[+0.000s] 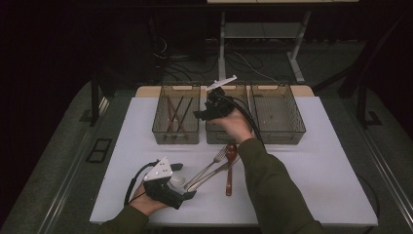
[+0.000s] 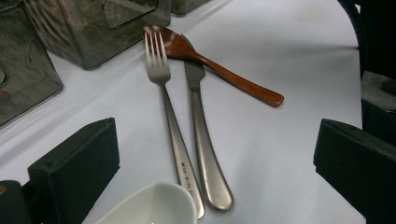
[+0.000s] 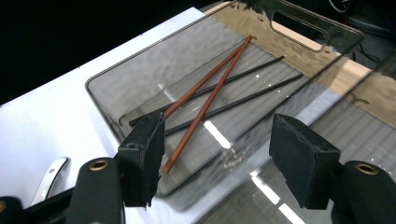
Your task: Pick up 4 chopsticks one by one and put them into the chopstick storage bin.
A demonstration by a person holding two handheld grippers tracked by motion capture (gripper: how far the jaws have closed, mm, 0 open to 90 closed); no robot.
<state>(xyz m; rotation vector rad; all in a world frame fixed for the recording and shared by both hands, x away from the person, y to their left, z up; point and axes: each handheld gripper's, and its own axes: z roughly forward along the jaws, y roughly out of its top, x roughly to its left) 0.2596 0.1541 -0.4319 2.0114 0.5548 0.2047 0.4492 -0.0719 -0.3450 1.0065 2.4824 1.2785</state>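
Nearest the person, the left hand rests low on the white surface (image 1: 311, 146), holding the left claw (image 1: 187, 187) level and pointed at the cutlery; its jaws are spread with nothing between them, and a white bowl (image 2: 154, 205) sits just in front. Beyond it lie a fork (image 2: 170, 121), a knife (image 2: 201, 140) and a wooden spoon (image 2: 219, 70), close together. Farther off, the right arm stretches forward, its right claw (image 1: 203, 113) hanging above the trays, jaws apart and empty. Brown chopsticks (image 3: 205, 95) lie crossed with black ones in the left tray (image 1: 158, 127).
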